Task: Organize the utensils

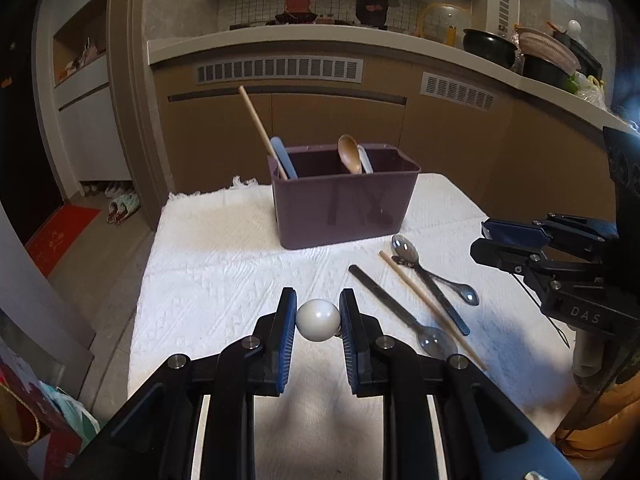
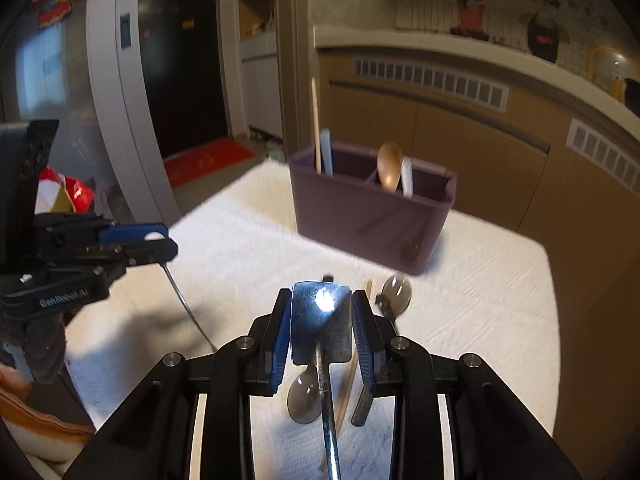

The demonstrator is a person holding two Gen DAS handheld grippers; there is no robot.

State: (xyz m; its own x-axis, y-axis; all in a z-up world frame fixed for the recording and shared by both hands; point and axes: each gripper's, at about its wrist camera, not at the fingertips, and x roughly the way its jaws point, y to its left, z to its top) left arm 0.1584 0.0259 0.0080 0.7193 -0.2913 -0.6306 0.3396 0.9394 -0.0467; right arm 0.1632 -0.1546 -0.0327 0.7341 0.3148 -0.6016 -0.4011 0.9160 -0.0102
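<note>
Between my right gripper's (image 2: 321,322) closed pads sits a steel spatula (image 2: 321,320), slick and stiff; left gripper (image 1: 318,320) clamps a white ball-ended utensil (image 1: 318,319).

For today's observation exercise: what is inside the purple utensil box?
Inside the purple utensil box stand a wooden chopstick and a pale blue handle at the left, and a wooden spoon with a white handle by the divider. Their lower ends are hidden by the wall.
</note>
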